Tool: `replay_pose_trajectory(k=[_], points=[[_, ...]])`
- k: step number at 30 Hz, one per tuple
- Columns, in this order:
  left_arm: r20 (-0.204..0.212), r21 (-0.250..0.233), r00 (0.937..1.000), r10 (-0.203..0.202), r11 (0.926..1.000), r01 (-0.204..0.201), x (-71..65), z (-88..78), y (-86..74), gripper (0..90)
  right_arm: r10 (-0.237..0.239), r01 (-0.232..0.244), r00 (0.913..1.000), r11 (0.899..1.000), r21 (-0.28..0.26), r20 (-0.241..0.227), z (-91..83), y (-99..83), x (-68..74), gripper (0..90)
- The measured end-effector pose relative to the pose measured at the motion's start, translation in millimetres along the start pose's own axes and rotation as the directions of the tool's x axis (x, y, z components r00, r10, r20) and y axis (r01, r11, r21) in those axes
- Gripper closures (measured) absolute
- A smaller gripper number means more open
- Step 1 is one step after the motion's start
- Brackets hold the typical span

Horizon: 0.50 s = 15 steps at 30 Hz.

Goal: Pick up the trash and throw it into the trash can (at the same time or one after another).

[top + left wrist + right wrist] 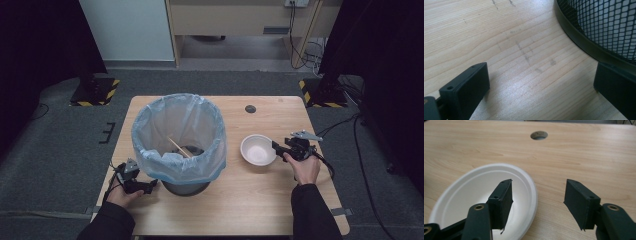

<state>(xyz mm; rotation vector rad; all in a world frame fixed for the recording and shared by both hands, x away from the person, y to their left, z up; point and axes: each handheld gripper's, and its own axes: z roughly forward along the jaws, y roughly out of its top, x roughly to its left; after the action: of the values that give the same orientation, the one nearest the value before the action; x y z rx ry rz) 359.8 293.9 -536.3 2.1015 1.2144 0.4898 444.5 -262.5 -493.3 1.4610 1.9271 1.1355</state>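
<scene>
— What's around you, biggest first?

— The wooden table [260,200] carries everything. On its left half stands the mesh bin [186,187], lined with a pale blue bag [177,135] whose rim folds over the outside; a pair of wooden sticks [179,148] lies inside the bag. To the right of the bin, well apart from it, sits the white paper bowl [258,149], upright. Farther back there is a round cable hole [250,108] in the tabletop.

— And your own fingers?

— My left gripper [150,187] rests low on the table at the bin's near left side. Its jaws stand wide apart with only bare wood between them; in the left gripper view one jaw is right at the bin's black base band [584,45], though I cannot tell if it touches.

— The right one?

— My right gripper [276,146] is at the bowl's right edge. In the right gripper view the jaws are spread, one over the bowl's inside [474,192], the other outside over the table, so the rim [534,192] lies between them. The pads do not press on it.

— Anything in the way?

— Between my two grippers the bin stands. Around the bowl the wood lies open to the hole behind it.
</scene>
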Motion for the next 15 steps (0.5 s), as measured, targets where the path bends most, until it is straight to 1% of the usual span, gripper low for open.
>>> replay_pose_trajectory(k=[3,7,8,9,15], points=[[0.0,0.0,1.0,0.0,1.0,0.0,0.0,0.0,0.0,0.0,-0.004,0.004,1.0,1.0,0.019,0.009,6.9,-3.1,-0.6,40.9],[0.0,0.0,1.0,0.0,1.0,0.0,0.0,0.0,0.0,0.0,-0.007,0.006,1.0,0.999,0.047,0.006,14.0,-6.5,0.8,43.4],[0.0,0.0,1.0,0.0,1.0,0.0,0.0,0.0,0.0,0.0,-0.009,0.009,1.0,0.999,0.051,0.003,15.1,-7.2,1.2,45.0],[0.0,0.0,1.0,0.0,1.0,0.0,0.0,0.0,0.0,0.0,-0.001,0.001,1.0,0.998,0.059,0.001,15.8,-7.9,2.2,46.6],[0.0,0.0,1.0,0.0,1.0,0.0,0.0,0.0,0.0,0.0,-0.006,0.007,0.9999,0.995,0.101,-0.009,19.7,-13.1,4.9,56.7]])
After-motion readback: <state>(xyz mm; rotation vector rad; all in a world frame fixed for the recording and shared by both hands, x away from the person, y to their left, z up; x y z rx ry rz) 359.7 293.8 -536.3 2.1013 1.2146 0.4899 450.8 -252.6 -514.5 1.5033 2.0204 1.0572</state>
